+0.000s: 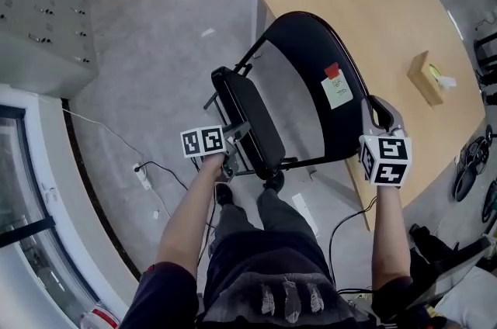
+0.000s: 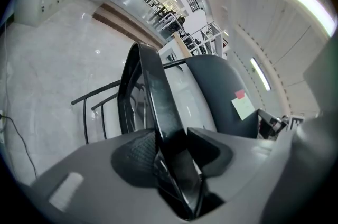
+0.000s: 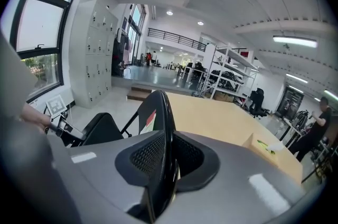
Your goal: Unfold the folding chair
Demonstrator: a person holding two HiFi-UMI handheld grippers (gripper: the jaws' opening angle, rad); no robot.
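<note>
A black folding chair stands on the floor in front of me, its backrest (image 1: 307, 64) bearing a pale note and a red sticker (image 1: 336, 89). The padded seat (image 1: 250, 120) is tilted up on edge beside the backrest. My left gripper (image 1: 235, 135) is shut on the seat's near edge; in the left gripper view the seat (image 2: 153, 91) runs away from the left gripper (image 2: 171, 146), pinched between its pads. My right gripper (image 1: 378, 112) is shut on the backrest's thin rim, which rises between the pads of the right gripper (image 3: 168, 157) in its own view.
A light wooden table (image 1: 365, 1) lies just behind the chair with a wooden tissue box (image 1: 428, 77) on it. Grey lockers (image 1: 39, 17) stand at far left, and a power strip with cable (image 1: 143, 176) lies on the floor. My legs are below the chair.
</note>
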